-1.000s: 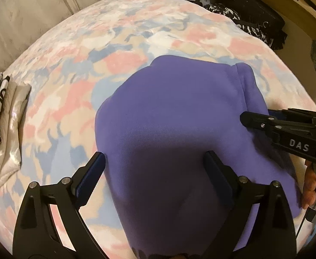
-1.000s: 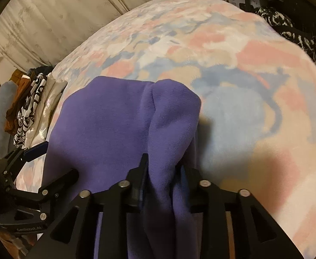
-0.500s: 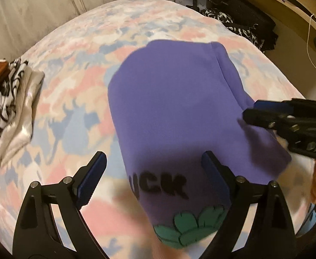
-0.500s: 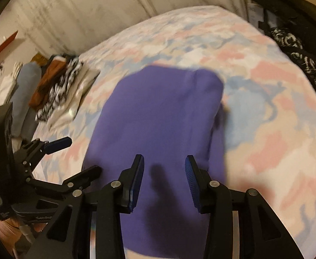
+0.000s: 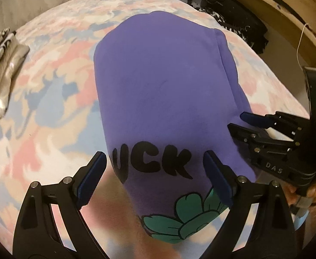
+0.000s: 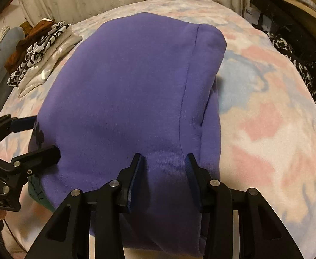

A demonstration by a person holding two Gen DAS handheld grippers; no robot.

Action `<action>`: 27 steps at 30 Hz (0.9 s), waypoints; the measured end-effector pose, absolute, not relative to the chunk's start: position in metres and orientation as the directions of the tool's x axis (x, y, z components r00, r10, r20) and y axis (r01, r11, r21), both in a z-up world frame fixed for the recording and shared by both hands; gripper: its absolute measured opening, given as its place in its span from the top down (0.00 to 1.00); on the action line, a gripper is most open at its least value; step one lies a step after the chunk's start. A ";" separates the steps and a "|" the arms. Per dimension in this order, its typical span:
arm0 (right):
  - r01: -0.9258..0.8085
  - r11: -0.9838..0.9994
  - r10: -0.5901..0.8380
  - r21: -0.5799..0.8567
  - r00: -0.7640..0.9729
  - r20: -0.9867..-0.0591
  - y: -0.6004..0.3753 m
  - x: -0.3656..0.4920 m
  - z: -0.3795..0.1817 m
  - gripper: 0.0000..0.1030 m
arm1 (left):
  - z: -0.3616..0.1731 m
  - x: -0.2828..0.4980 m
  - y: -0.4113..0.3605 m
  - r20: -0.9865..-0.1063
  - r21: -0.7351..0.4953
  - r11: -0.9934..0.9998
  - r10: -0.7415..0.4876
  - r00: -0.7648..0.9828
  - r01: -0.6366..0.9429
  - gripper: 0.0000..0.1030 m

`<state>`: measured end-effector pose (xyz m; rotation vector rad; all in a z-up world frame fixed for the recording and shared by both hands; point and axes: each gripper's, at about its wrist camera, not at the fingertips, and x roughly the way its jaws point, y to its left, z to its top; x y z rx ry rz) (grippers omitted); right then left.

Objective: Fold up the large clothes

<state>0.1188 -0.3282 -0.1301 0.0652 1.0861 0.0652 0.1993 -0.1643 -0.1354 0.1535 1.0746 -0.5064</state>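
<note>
We found the purple sweatshirt (image 6: pixel 123 99) lying folded into a thick bundle on the pastel patterned bedspread (image 6: pixel 265 112), its printed black letters and green flower at the near end in the left wrist view. Our left gripper (image 5: pixel 155 179) hung with fingers spread wide and empty over that printed end. Our right gripper (image 6: pixel 162 179) sat parted over the bundle's seamed right edge, gripping nothing. A stack of folded clothes (image 6: pixel 39 49) lay well to the left of the sweatshirt. We judged the fleece soft, bulky and fairly heavy, likely to sag and slide open if lifted by one layer. We thought it best pinched through all layers at the near corners.
</note>
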 end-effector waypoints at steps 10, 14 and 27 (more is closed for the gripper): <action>-0.010 0.994 0.103 0.113 0.488 -0.867 -0.328 0.119 -0.136 0.61 | -0.135 0.203 -0.159 -0.864 -0.138 0.898 -0.316 0.393 0.419 0.06; 0.005 0.991 0.112 0.132 0.490 -0.865 -0.339 0.129 -0.140 0.60 | -0.134 0.204 -0.156 -0.872 -0.152 0.907 -0.311 0.379 0.393 0.06; 0.029 0.983 0.149 0.182 0.457 -0.877 -0.346 0.107 -0.111 0.25 | -0.112 0.184 -0.132 -0.879 -0.178 0.933 -0.294 0.375 0.314 0.07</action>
